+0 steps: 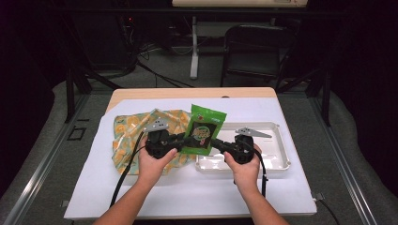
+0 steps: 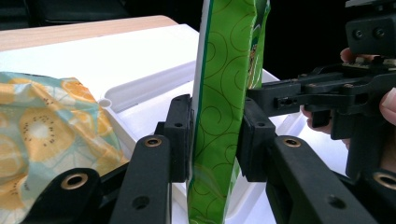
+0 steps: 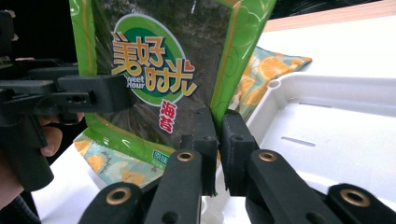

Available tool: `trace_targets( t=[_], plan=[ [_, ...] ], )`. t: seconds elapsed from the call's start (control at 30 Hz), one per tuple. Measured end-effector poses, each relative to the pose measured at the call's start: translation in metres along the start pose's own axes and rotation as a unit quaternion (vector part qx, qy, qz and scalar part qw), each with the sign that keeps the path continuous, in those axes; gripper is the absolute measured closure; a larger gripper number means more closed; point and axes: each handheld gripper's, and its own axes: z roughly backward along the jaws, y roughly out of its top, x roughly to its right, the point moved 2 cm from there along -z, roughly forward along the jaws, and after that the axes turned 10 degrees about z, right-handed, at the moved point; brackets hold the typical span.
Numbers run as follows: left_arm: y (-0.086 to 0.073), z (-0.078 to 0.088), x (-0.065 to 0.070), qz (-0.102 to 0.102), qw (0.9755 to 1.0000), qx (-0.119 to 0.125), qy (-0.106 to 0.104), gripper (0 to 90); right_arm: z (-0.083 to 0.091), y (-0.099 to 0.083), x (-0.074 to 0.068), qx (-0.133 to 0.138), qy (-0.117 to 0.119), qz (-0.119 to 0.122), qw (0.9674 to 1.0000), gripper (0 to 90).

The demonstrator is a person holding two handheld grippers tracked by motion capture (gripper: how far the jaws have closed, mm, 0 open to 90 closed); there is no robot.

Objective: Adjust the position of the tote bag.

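A green snack packet (image 1: 204, 130) with a dark window and a round logo is held upright above the table between both grippers. My left gripper (image 1: 185, 139) is shut on its left edge; in the left gripper view the two pads (image 2: 180, 135) squeeze the packet (image 2: 219, 116) edge-on. My right gripper (image 1: 216, 143) is shut on its right lower edge; in the right gripper view the jaws pinch the packet's (image 3: 154, 70) green border (image 3: 218, 123). The other gripper (image 3: 70, 95) reaches in from the left there.
A white tray (image 1: 277, 159) lies at the right, below the packet. An orange-patterned cloth (image 1: 129, 133) lies crumpled at the left. White paper (image 1: 187, 192) covers the wooden table. A dark chair (image 1: 253, 51) stands beyond the far edge.
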Motion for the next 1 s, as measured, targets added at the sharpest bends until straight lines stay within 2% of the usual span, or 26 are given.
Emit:
trace_targets(
  t=[0.23, 0.4, 0.43, 0.7, 1.0],
  plan=[
    [0.002, -0.009, 0.005, -0.005, 1.0000, -0.002, 0.007, 68.8, 0.005, 0.002, 0.007, 0.010, -0.012, -0.005, 0.9999, 88.1],
    [0.003, -0.015, 0.009, -0.007, 0.9999, -0.004, 0.010, 67.8, 0.009, 0.003, 0.010, 0.015, -0.022, 0.003, 0.9996, 88.4],
    [0.004, -0.016, 0.009, -0.006, 0.9999, -0.002, 0.011, 67.6, 0.009, 0.003, 0.011, 0.019, -0.025, -0.002, 0.9995, 88.5],
    [0.005, -0.023, 0.011, -0.006, 0.9999, 0.000, 0.015, 65.5, 0.013, 0.003, 0.015, 0.024, -0.030, -0.005, 0.9993, 88.6],
    [0.007, -0.034, 0.013, -0.013, 0.9992, -0.001, 0.038, 63.2, 0.017, 0.004, 0.020, 0.024, -0.038, -0.006, 0.9990, 88.6]
  ],
)
